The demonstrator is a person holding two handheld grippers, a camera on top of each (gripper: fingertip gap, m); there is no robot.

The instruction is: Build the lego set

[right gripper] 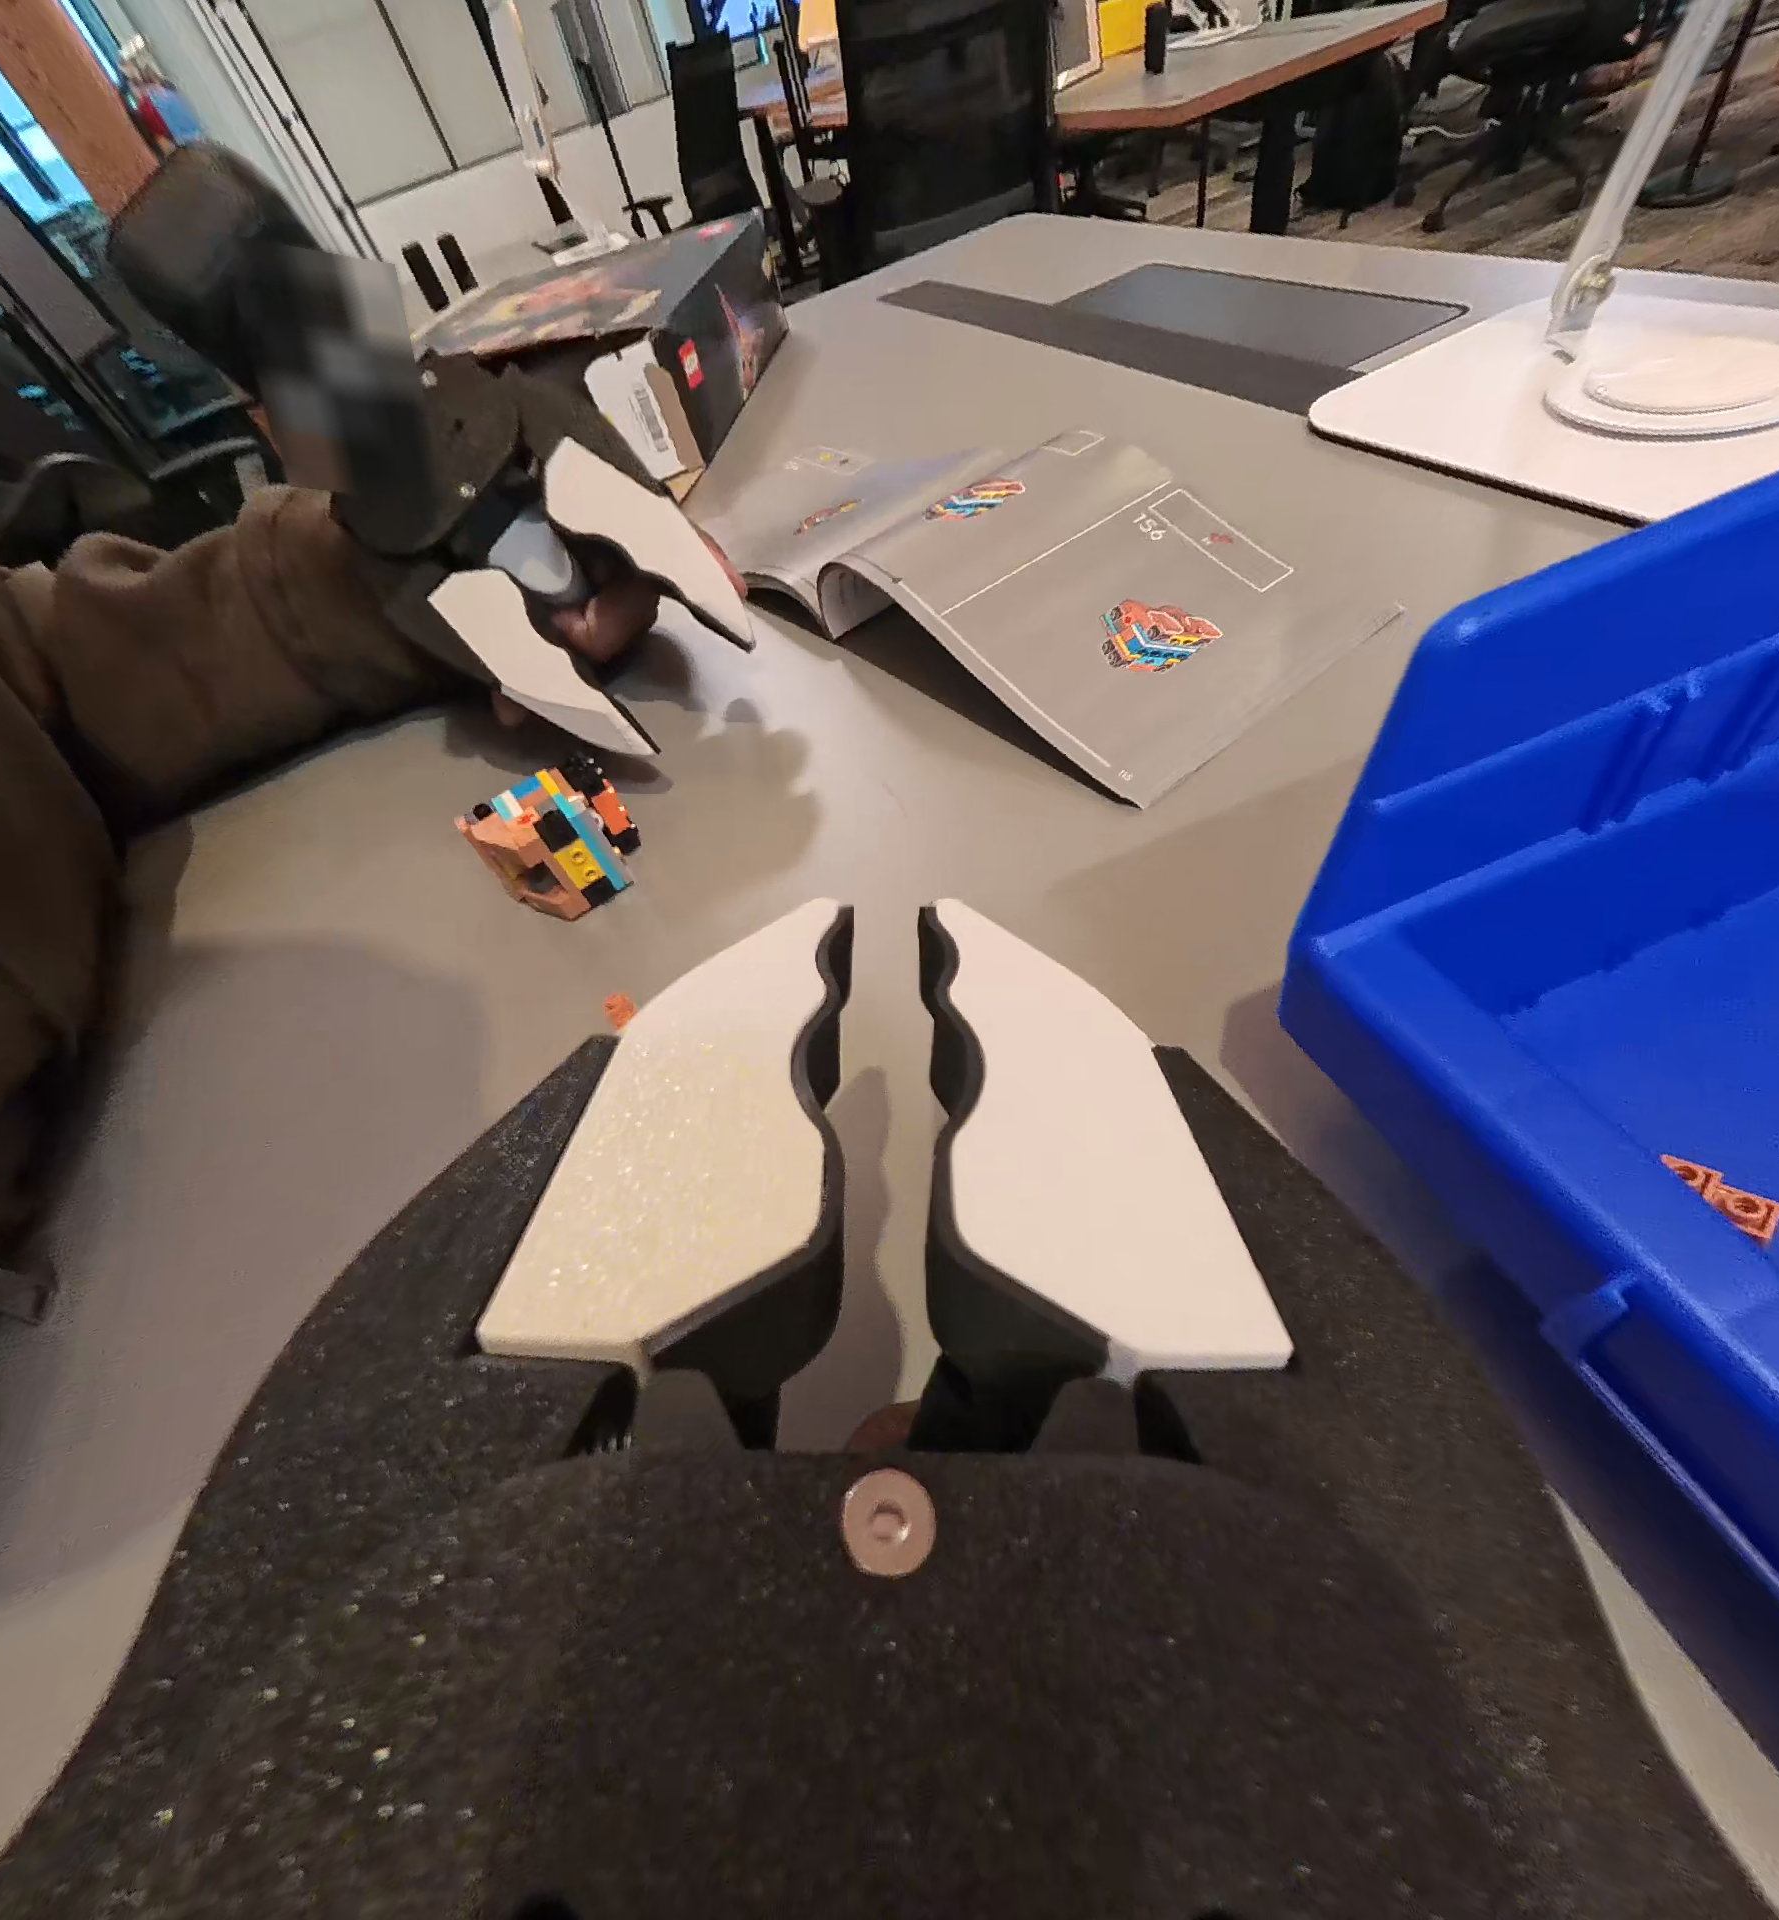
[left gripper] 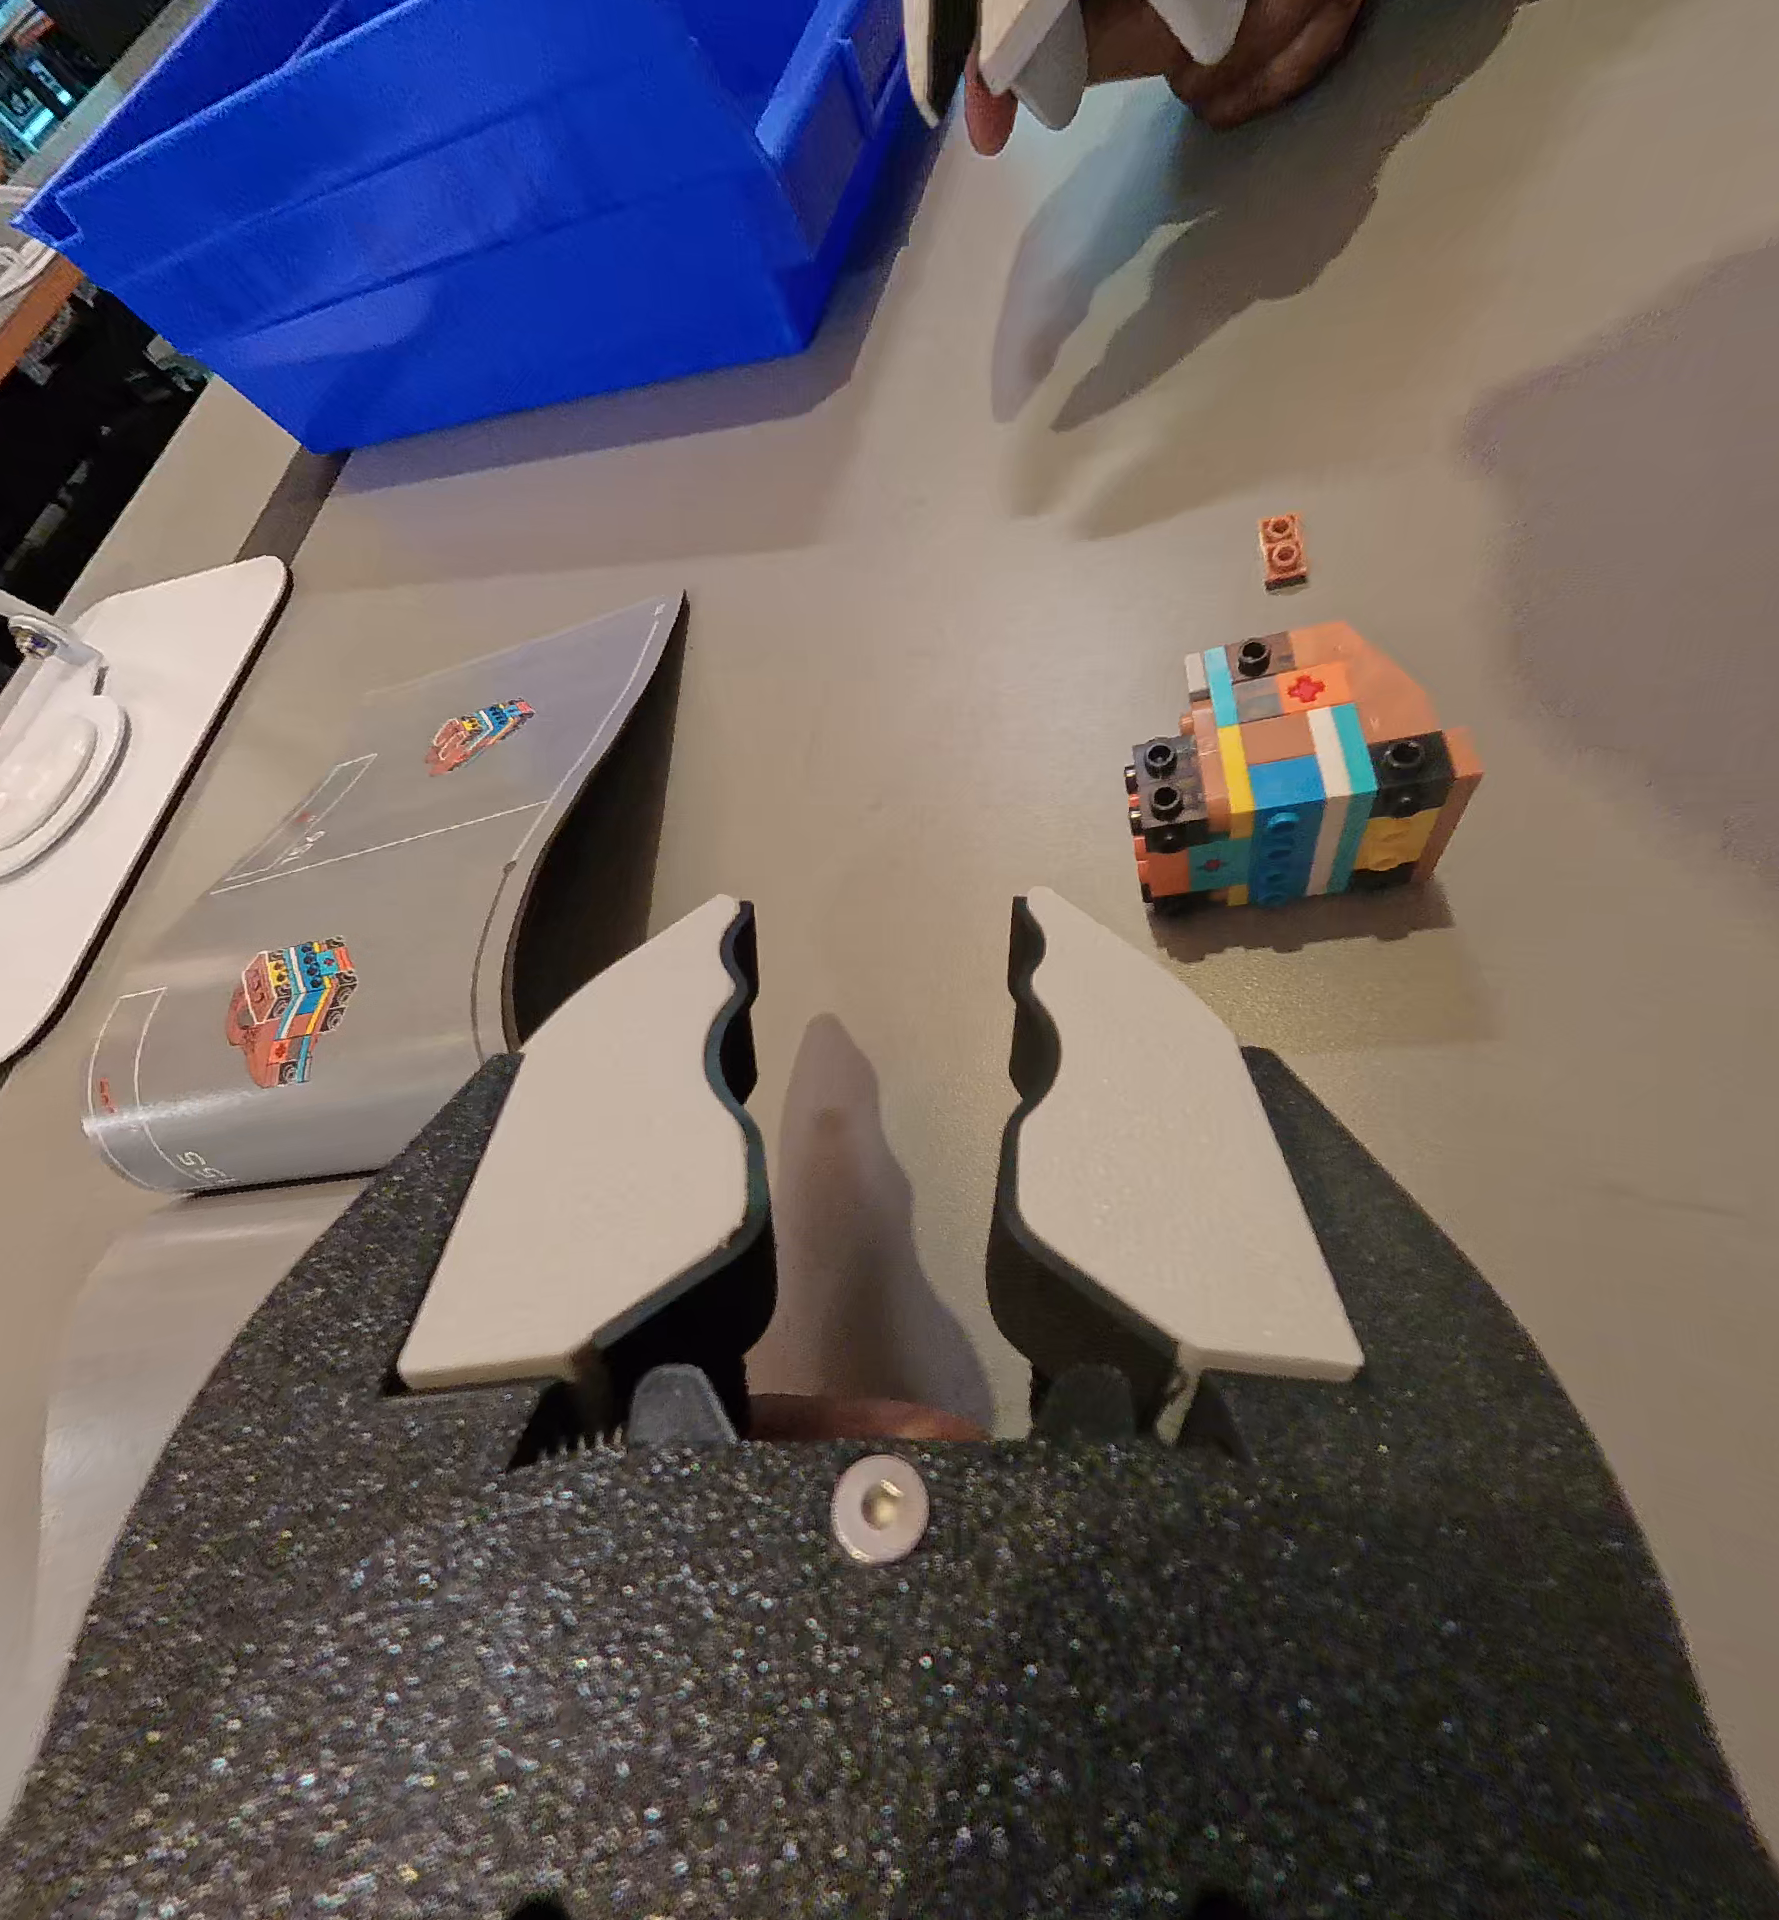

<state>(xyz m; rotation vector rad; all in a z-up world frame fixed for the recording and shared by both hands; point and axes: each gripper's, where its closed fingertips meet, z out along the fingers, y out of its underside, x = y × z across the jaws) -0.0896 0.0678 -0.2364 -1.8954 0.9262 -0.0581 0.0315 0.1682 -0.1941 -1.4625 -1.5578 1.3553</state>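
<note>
Two printed model pictures mark the open instruction booklet (left gripper: 386, 914) in the left wrist view; its small writing is unreadable. The left gripper (left gripper: 883, 935) hangs wide open and empty over the counter (left gripper: 864, 675), with the lego model (left gripper: 1300, 779) and a loose brown plate (left gripper: 1283, 553) ahead to its right, beside a blue bin (left gripper: 449, 229). In the right wrist view, the right gripper (right gripper: 885, 940) is nearly closed, holding nothing; a labelled box (right gripper: 656, 332) stands behind the booklet, partly hidden, and brown pieces (right gripper: 1732, 1205) lie in the bin.

We are looking low across the grey tabletop (left gripper: 864, 675) from opposite sides, both views sharing the multicoloured brick model (left gripper: 1300, 769) (right gripper: 552, 831).
</note>
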